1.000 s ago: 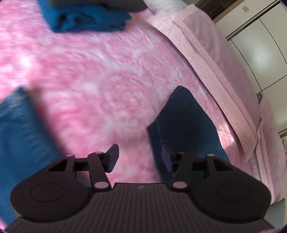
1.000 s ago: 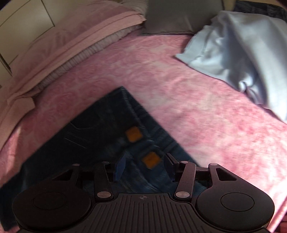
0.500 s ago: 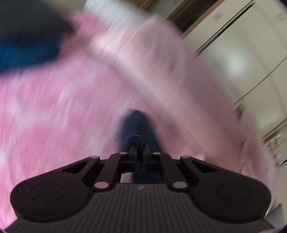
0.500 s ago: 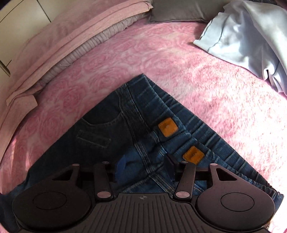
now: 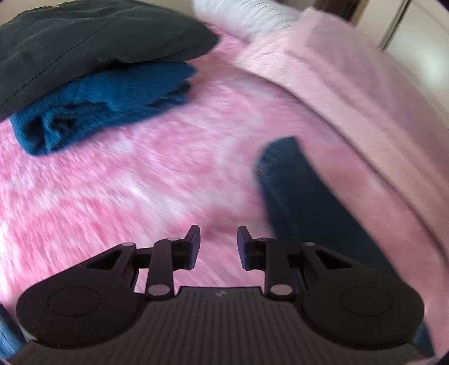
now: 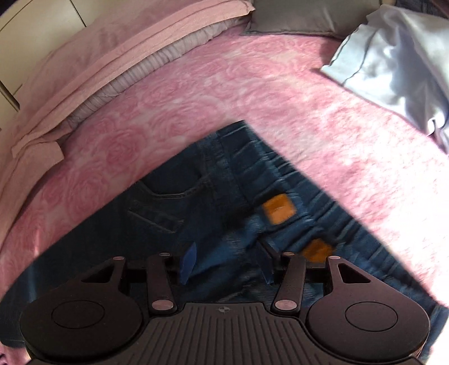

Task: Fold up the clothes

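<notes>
Pink rose bedspread [image 6: 196, 92], pale wardrobe [image 6: 31, 31]

The bed [image 6: 280, 92] is spread with a pink rose-patterned cover. Dark blue jeans [image 6: 202, 196] lie flat on it, waistband and two orange tabs showing in the right wrist view; one leg end [image 5: 303, 191] shows in the left wrist view. A crumpled pale blue garment [image 6: 393, 61] lies well apart from the jeans. A folded teal garment [image 5: 106, 104] rests on the cover with a dark folded item [image 5: 84, 42] on top. Pale pink pillows [image 6: 118, 53] and a grey cushion [image 6: 303, 16] line the far edge.
</notes>
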Available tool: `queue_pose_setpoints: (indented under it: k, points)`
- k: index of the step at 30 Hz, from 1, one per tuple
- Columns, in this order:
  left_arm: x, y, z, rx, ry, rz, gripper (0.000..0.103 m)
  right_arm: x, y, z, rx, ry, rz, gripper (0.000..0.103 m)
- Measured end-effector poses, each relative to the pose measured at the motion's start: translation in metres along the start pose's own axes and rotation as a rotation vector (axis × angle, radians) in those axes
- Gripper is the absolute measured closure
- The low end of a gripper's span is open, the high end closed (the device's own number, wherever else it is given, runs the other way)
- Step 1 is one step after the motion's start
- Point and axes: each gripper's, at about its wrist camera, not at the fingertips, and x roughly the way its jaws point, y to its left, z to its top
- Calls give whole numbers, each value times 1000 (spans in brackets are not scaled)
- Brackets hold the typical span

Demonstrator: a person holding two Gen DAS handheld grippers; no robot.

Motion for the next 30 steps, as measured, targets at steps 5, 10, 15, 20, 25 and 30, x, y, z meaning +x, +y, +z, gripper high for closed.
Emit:
queue_pose_setpoints:
  k: [5,10,15,20,25,30]
  points:
    - [-36,-64,-47,115,117,-208,80,1,-38,10,5,8,-4,52]
    - [-72,-128,-118,200,240,-307,80,8,-69,31,-60,37,116,52]
    - [-102,-165,-183,144,301,-312,80,30,-100,62,-138,145,356,52]
    - [-118,-183,-228,125,330,-256,80,64,-122,75,-249,308,528,52]
    - [-140,-182,-258,94,342,-205,80,87,-138,83,-265,362,716,73]
    - [-155,-176,-269,75,343,-174,80,107,-137,85,-276,419,801,73]
